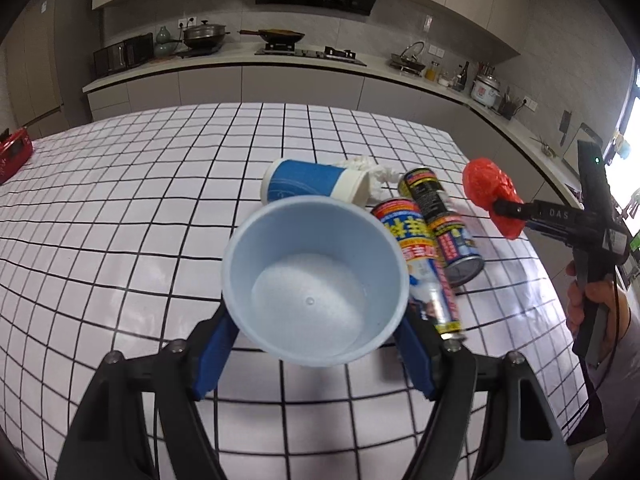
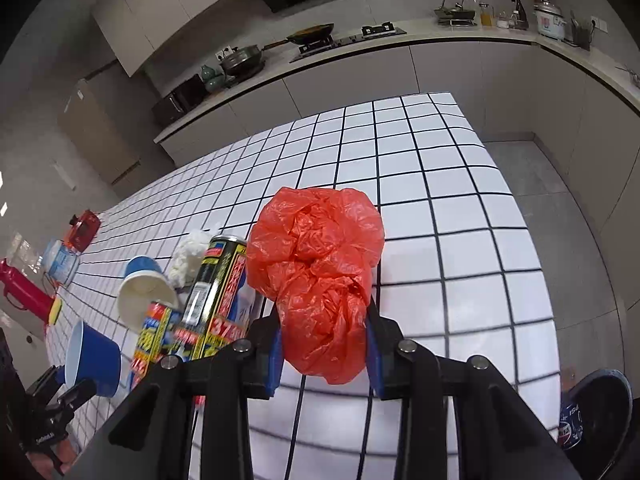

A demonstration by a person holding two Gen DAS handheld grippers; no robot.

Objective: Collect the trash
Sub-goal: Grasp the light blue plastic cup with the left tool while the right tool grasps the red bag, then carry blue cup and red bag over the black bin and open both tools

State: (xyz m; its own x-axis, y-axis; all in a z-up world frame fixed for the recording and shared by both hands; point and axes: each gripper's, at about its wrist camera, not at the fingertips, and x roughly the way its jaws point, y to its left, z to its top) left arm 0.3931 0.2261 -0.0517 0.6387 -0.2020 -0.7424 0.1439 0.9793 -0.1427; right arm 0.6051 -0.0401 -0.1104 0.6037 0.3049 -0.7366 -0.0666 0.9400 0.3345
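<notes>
My left gripper (image 1: 316, 332) is shut on a blue plastic cup (image 1: 316, 284), mouth toward the camera, held above the checked table; the cup also shows in the right wrist view (image 2: 94, 360). My right gripper (image 2: 324, 344) is shut on a crumpled red plastic bag (image 2: 320, 276), held above the table's right part; the bag also shows in the left wrist view (image 1: 490, 192). On the table lie a blue-and-white paper cup (image 1: 316, 184) on its side, a white tissue wad (image 1: 368, 170), and two spray cans (image 1: 440, 220) (image 1: 420, 264) side by side.
The checked table (image 1: 120, 220) has its right edge (image 2: 532, 240) near my right gripper. A red object (image 1: 12, 152) sits at the far left. A red bottle (image 2: 22, 288), a yellow sponge (image 2: 56, 310) and a small tub (image 2: 60, 260) stand at the left. A bin with a Pepsi can (image 2: 576, 424) is below right.
</notes>
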